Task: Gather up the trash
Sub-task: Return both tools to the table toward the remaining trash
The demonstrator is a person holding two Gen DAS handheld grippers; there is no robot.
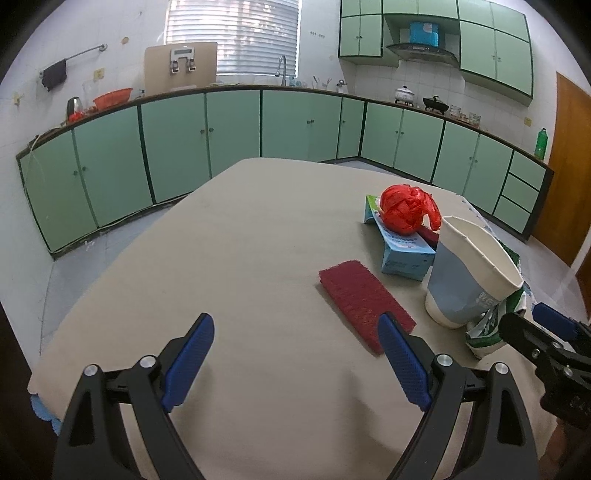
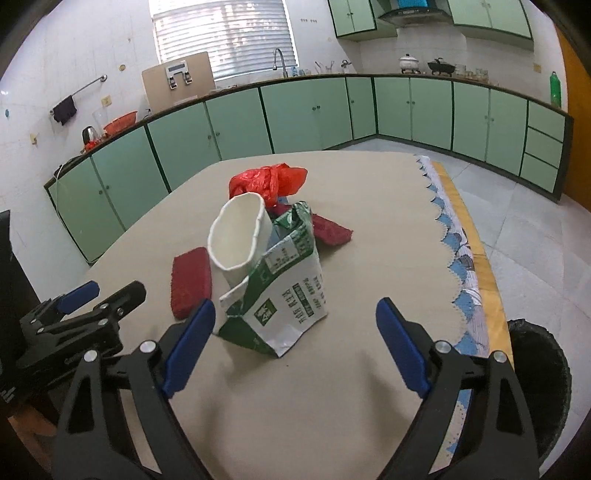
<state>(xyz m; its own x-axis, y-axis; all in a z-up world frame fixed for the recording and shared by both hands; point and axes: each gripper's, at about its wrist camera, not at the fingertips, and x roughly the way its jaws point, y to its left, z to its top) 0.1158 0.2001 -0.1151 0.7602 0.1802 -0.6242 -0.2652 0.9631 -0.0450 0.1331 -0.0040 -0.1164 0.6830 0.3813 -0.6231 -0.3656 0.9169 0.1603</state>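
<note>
Both grippers' jaws wide open and empty, right gripper (image 2: pixel 295 347) just in front of green-and-white carton (image 2: pixel 284 295), paper cup (image 2: pixel 240 236) touching carton, left gripper (image 1: pixel 295 363) near red pad (image 1: pixel 364 301) on counter (image 1: pixel 240 240)

Left gripper (image 1: pixel 295 363), lower centre of its wrist view, jaws spread wide and holding nothing. Right gripper (image 2: pixel 295 349), likewise lower centre, jaws equally parted.

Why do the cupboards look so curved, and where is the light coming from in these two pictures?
Left wrist view: the fisheye lens bows the cabinets into an arc; daylight enters through the blinded window, which is washed out. Right wrist view: the same bending, dark corners around the round image, and soft shadows under the carton and open right gripper.
</note>
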